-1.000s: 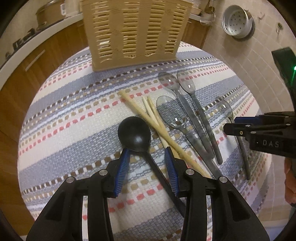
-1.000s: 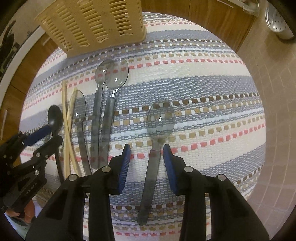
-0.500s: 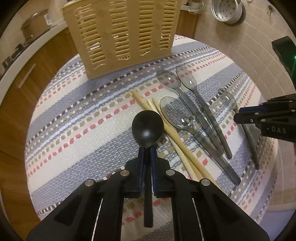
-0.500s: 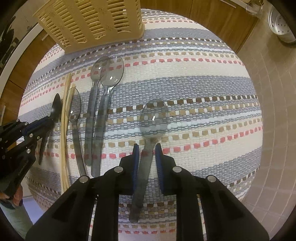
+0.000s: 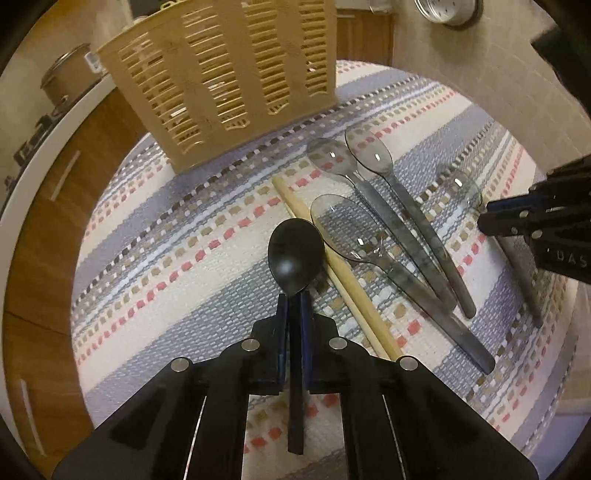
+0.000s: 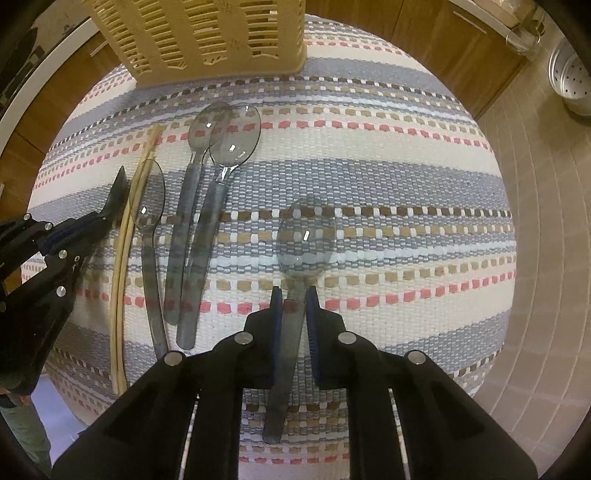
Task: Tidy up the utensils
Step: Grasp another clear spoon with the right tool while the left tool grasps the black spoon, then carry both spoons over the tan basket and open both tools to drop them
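My left gripper is shut on the handle of a black spoon and holds it lifted above the striped cloth. My right gripper is shut on the handle of a clear grey spoon, also raised. Three more clear grey spoons and wooden chopsticks lie on the cloth between the grippers. A beige slotted utensil basket stands at the far edge of the cloth; it also shows in the right wrist view.
The cloth covers a small table. Wooden cabinets and a white counter with a pot lie to the left. A metal colander sits on the tiled floor at the right.
Both grippers closed from open onto their spoon handles and lifted them. The left one has carried the black spoon up and toward the basket.
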Demonstrator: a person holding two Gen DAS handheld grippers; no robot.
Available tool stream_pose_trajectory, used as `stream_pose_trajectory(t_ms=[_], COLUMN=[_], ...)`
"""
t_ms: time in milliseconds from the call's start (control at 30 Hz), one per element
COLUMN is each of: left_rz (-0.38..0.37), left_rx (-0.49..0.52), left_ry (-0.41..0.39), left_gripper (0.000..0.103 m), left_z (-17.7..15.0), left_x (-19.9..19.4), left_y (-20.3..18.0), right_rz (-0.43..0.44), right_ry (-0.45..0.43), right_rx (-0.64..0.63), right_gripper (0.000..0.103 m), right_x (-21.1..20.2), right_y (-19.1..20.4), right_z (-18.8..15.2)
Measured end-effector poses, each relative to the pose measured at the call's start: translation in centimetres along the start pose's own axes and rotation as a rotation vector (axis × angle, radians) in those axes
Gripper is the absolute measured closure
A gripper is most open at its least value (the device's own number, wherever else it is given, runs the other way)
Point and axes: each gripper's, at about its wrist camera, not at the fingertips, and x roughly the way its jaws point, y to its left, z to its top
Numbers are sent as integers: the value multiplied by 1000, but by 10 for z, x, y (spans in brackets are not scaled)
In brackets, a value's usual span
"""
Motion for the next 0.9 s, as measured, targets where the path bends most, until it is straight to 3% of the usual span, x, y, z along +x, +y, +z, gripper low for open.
stream_pose_trajectory(t_ms=[200,433,700,900], left_rz=[-135,-192,-211,-162], left_rx=[-146,-262,-329,-351], left_ry=[-208,-429,-689,-894], left_gripper=[99,99,99,99], left_z=[-9,6,32,65], left_x=[-33,-74,-116,-147], left_y=[29,46,67,76], right_rz=[47,91,90,105], right_ry=[-95,-264,-492,-748], right_rx=[-10,-23,-52,-25], right_gripper=[92,93,93,93], right_x=[-17,-62,-122,-171], right_y=[8,9,8,6], right_z=[-15,-18,5,35])
